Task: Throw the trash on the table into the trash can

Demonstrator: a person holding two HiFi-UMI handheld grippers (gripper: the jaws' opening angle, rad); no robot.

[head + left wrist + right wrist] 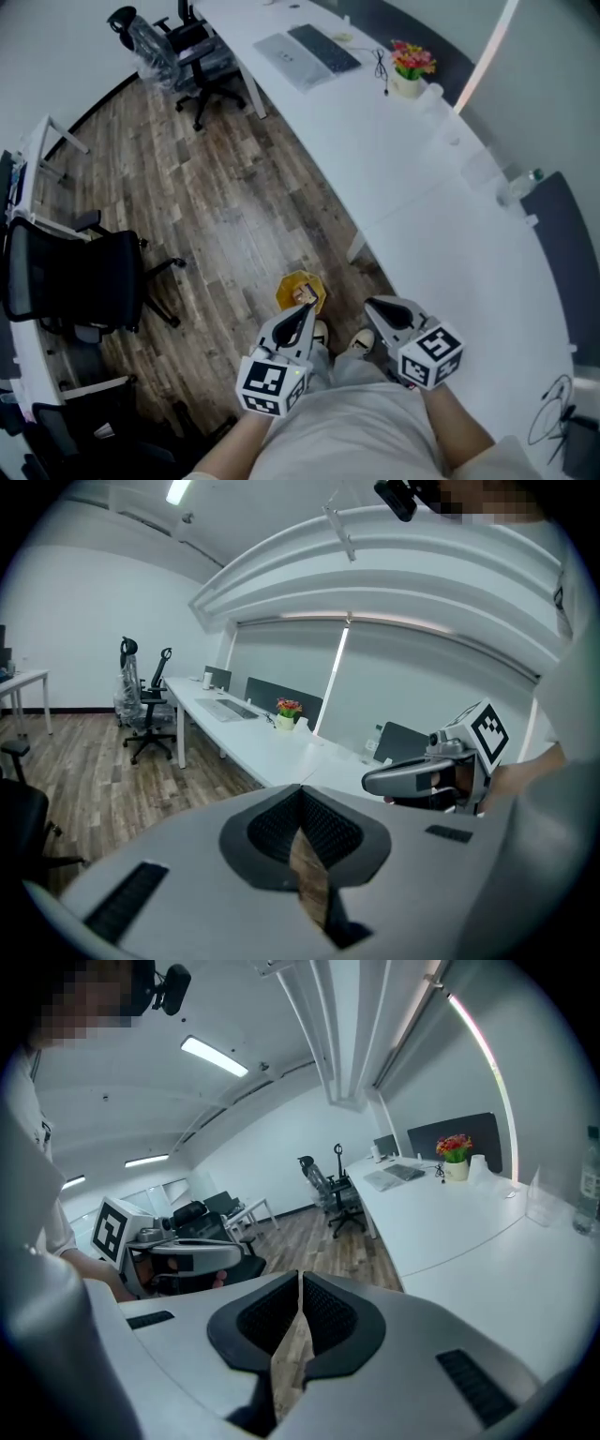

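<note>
A small yellow trash can (pixel 298 284) stands on the wood floor by my feet, partly hidden behind my left gripper (pixel 305 316). That gripper is shut with nothing between its jaws (pixel 300 789). My right gripper (pixel 376 306) is beside it, also shut and empty (pixel 299 1281). Both are held close to my body, away from the long white table (pixel 450 225). On the table's right part stand a clear plastic bottle (pixel 517 187) and a clear cup (pixel 540 1200). Each gripper shows in the other's view: the right gripper (pixel 377 779) and the left gripper (pixel 234 1254).
A flower pot (pixel 410 70), a keyboard (pixel 323 47) and a cable lie on the far end of the table. A black office chair (pixel 75 281) stands at the left by a second desk (pixel 33 150). More chairs (pixel 192 56) stand at the far end.
</note>
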